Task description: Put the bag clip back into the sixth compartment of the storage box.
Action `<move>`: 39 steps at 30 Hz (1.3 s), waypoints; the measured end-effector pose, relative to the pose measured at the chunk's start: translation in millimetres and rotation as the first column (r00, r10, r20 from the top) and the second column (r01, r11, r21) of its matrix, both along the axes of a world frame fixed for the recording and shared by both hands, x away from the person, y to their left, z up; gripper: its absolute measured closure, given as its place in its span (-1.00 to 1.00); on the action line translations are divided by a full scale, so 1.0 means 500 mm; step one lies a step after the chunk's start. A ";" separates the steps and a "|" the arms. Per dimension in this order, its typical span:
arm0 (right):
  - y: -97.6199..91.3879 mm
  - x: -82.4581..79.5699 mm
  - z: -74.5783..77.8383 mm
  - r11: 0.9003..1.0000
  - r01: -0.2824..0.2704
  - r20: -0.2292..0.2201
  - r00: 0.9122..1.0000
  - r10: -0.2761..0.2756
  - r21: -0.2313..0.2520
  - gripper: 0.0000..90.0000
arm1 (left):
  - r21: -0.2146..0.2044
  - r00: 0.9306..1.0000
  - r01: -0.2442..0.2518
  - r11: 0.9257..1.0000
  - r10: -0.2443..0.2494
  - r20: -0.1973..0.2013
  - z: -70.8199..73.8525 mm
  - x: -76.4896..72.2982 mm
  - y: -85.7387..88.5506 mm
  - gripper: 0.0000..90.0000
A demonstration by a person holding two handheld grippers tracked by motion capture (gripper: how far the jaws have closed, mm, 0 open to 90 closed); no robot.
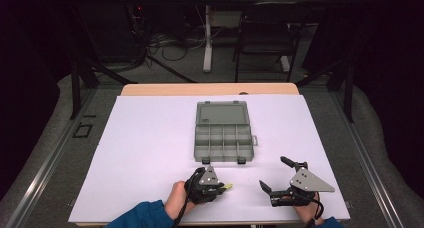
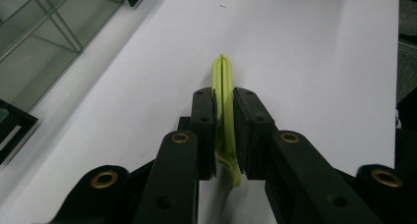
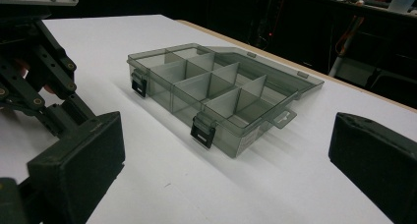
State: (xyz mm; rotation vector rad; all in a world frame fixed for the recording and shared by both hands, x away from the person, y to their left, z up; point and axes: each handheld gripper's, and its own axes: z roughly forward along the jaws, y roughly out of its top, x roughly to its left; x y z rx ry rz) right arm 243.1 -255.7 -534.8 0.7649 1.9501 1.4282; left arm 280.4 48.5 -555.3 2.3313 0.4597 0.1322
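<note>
Yellow-green strip, thin and folded, sits clamped between the jaws of the left gripper near the table's front edge, its tip poking past them just above the white tabletop. Centre: a grey compartment box lies open, lid flat behind it, well apart from both grippers. Right: the right gripper rests with jaws wide apart, holding nothing.
</note>
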 end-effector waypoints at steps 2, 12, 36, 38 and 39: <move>0.000 0.000 0.000 1.000 0.000 -0.001 1.000 0.000 0.001 -1.00 | 0.000 1.000 -0.003 1.000 0.003 0.005 0.001 0.000 0.001 0.78; 0.000 0.000 0.000 1.000 0.000 -0.001 1.000 0.000 0.001 -1.00 | -0.010 1.000 -0.010 1.000 0.010 0.005 0.007 0.002 0.010 0.78; -0.001 0.000 0.000 1.000 0.002 -0.001 1.000 -0.001 0.001 -1.00 | -0.014 1.000 -0.026 1.000 0.026 0.010 0.012 0.005 0.023 0.78; -0.001 0.000 0.000 1.000 0.001 -0.001 1.000 -0.001 0.001 -1.00 | -0.015 1.000 -0.027 1.000 0.027 0.011 0.012 0.006 0.024 0.78; -0.001 0.000 0.000 1.000 0.002 -0.003 1.000 -0.002 -0.003 -1.00 | -0.013 0.999 -0.030 0.999 0.031 0.014 0.013 0.007 0.026 0.78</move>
